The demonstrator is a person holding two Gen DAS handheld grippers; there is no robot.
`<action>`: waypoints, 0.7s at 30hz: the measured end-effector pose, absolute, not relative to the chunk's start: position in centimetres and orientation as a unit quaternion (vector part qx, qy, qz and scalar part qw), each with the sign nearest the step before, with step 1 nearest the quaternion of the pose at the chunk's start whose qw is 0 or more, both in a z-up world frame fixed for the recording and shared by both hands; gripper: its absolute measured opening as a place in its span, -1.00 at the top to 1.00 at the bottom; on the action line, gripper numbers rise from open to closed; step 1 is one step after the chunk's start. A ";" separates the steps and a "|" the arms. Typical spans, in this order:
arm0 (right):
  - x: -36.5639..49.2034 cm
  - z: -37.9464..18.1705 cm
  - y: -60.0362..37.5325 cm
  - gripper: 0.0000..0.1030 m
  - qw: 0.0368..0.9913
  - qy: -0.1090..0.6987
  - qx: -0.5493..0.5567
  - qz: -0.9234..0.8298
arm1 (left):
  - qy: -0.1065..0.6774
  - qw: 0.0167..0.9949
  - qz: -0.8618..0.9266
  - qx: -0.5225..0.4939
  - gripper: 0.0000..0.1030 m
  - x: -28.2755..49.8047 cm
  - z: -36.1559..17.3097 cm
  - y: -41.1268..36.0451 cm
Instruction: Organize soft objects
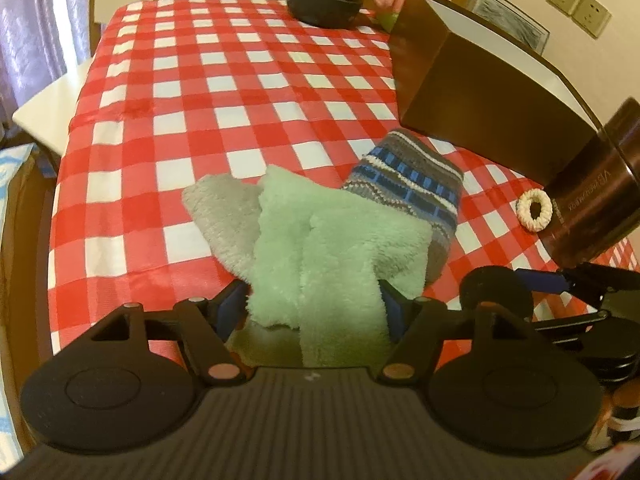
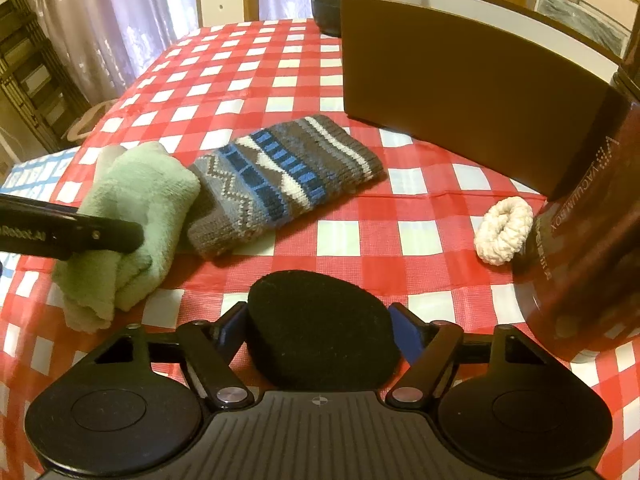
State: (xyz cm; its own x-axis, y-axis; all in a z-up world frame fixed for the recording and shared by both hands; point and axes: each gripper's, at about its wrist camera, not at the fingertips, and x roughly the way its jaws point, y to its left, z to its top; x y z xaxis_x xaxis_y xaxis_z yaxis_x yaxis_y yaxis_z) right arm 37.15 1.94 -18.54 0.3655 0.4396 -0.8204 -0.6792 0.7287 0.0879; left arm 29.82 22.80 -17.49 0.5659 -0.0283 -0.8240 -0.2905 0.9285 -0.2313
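**Inspection: both claws at soft items, box unfilled**

Nearest, in the right wrist view, the right gripper stood fairly wide around a black foam disc. Both pads appeared to touch its flanks, so I judged it gripped, ready for lifting. The disc rested on the checked tablecloth.

In the left wrist view, the left gripper also stood wide, with the green fleece cloth bunched between its jaws. The fleece filled the gap, but whether the pads pressed on it could not be told. The cloth lay on the table, not raised. A grey cloth lay partly beneath it at ten o'clock.

Beyond, at one o'clock from the fleece and touching it, lay the knitted sock, flat and untouched. A white scrunchie sat at three o'clock, just beside a dark canister.

Farther, at one to two o'clock, stood the open brown box, the likely receptacle. What it held could not be seen.

Room for moving: the cloth from ten to twelve o'clock was bare. The path to the box lay over the sock and demanded a lift above the near wall. The canister crowded the right gripper's right side. A dark bowl stood at the far edge.
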 end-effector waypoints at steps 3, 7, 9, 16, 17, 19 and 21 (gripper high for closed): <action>37.1 -18.4 1.7 -0.41 0.813 0.449 -0.127 0.347 | 0.455 0.872 0.060 -0.169 0.12 29.9 -17.5 22.4; 36.8 -18.3 1.5 -0.40 0.811 0.450 -0.123 0.353 | 0.451 0.876 0.048 -0.167 0.44 29.8 -17.3 21.9; 36.8 -18.3 1.4 -0.40 0.809 0.452 -0.120 0.356 | 0.450 0.876 0.045 -0.165 0.59 29.7 -17.1 21.7; 36.7 -18.0 0.3 -0.38 0.804 0.460 -0.106 0.361 | 0.451 0.877 0.044 -0.159 0.67 29.2 -16.3 21.2; 36.8 -17.9 0.0 -0.38 0.804 0.461 -0.102 0.361 | 0.451 0.877 0.043 -0.159 0.68 29.0 -16.1 21.2; 36.8 -17.7 -0.9 -0.38 0.804 0.464 -0.093 0.359 | 0.451 0.878 0.040 -0.156 0.68 28.6 -15.6 21.1; 36.9 -17.4 -1.8 -0.38 0.805 0.467 -0.083 0.356 | 0.450 0.879 0.035 -0.152 0.68 28.2 -15.1 20.9</action>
State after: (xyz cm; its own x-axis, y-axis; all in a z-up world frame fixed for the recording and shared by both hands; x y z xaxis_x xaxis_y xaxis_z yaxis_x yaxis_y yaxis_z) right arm 36.90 -1.82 -17.38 0.3106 0.4957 -0.8110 -0.6504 0.7331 0.1990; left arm 28.19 20.86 -15.12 0.5928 -0.0753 -0.8018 -0.1990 0.9510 -0.2364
